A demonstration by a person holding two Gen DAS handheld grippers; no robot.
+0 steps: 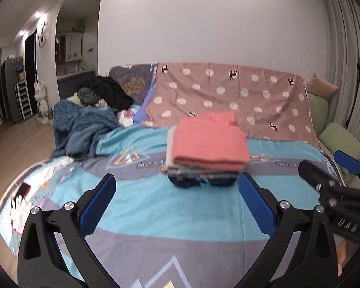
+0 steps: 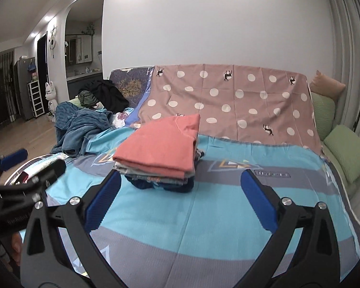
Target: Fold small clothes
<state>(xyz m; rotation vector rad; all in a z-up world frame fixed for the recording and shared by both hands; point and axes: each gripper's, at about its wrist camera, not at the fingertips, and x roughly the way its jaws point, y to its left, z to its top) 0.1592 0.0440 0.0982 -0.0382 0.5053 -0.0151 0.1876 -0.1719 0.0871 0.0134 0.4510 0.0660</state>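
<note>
A stack of folded small clothes (image 1: 204, 158) sits on the blue and grey sheet (image 1: 170, 216), with a salmon-pink garment (image 1: 208, 141) on top; it also shows in the right wrist view (image 2: 160, 158). My left gripper (image 1: 177, 192) is open and empty, held above the sheet just in front of the stack. My right gripper (image 2: 180, 187) is open and empty, with the stack ahead and slightly left of it. The right gripper shows at the right edge of the left wrist view (image 1: 328, 168), and the left gripper shows at the left edge of the right wrist view (image 2: 33, 165).
A heap of unfolded clothes (image 1: 88, 120), blue, dark green and black, lies at the far left of the bed. A pink polka-dot cloth (image 1: 228, 96) covers the back. Green cushions (image 1: 343, 141) lie at the right. A red and white item (image 1: 21, 192) lies at the sheet's left edge.
</note>
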